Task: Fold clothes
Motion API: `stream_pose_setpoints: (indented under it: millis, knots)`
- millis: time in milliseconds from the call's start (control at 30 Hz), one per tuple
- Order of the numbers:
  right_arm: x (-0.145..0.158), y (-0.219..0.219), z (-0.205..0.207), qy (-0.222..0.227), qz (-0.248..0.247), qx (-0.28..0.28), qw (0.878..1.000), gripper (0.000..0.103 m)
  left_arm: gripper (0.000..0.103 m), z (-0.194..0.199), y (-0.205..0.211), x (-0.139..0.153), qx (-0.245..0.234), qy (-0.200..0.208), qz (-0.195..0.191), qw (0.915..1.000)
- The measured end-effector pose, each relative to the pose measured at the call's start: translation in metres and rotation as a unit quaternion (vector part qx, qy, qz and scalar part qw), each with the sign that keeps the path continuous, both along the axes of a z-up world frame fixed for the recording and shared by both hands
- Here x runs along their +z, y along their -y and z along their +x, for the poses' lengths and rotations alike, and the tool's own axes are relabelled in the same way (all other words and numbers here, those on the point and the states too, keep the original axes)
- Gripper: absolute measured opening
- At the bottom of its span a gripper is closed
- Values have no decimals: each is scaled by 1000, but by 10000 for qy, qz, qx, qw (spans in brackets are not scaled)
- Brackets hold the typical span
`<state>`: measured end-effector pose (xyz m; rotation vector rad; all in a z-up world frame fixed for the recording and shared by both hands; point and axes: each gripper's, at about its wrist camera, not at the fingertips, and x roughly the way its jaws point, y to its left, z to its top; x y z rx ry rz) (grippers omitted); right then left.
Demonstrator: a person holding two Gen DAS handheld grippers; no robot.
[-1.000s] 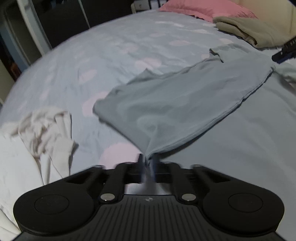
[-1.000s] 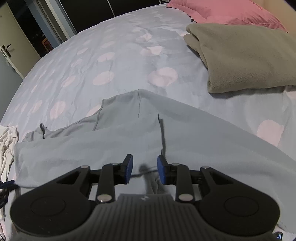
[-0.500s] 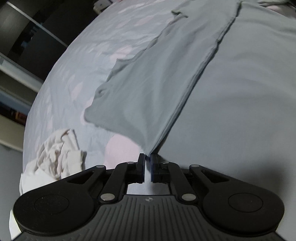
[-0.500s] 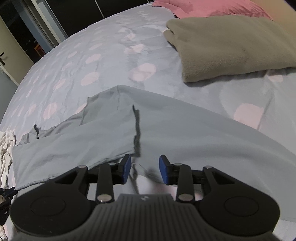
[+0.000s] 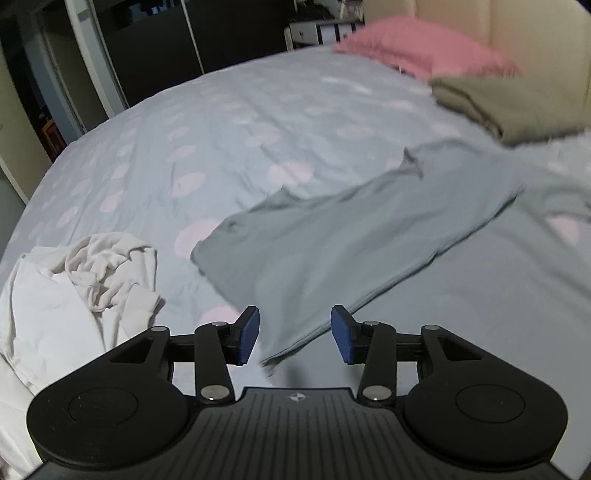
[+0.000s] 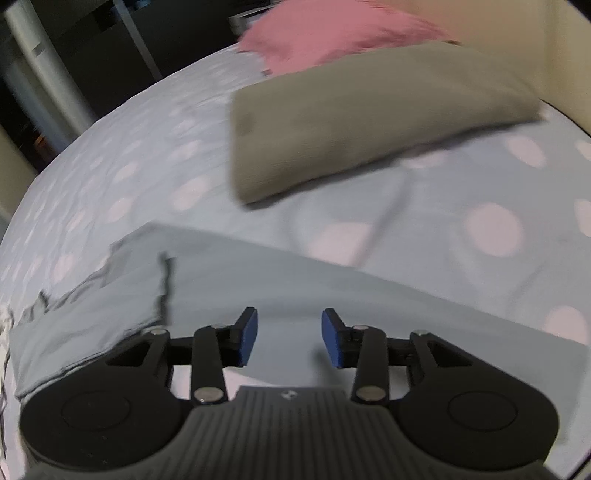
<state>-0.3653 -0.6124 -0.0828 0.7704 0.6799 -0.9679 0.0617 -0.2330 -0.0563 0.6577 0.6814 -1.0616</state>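
A grey-blue garment (image 5: 332,240) lies partly folded on the bed, one flap laid over the rest. My left gripper (image 5: 294,334) is open and empty just above the flap's near corner. In the right wrist view the same garment (image 6: 258,291) spreads flat under my right gripper (image 6: 289,338), which is open and empty above it.
The bed (image 5: 221,122) has a light blue cover with pink dots. A crumpled white garment (image 5: 92,273) lies at the left. A folded olive blanket (image 6: 351,118) and a pink pillow (image 6: 325,33) lie at the head. Dark wardrobe doors (image 5: 147,44) stand behind.
My left gripper opened and let go of the garment's corner, which dropped onto the bed. My right gripper opened wider and swung toward the olive blanket.
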Motion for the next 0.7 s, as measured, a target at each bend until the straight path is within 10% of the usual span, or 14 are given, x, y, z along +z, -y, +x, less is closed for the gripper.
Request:
stream_pose_setpoints:
  millis: [700]
  knots:
    - [-33, 10, -178, -560, 105, -1950, 9791, 48, 46, -16, -17, 18, 768, -270, -738, 9939]
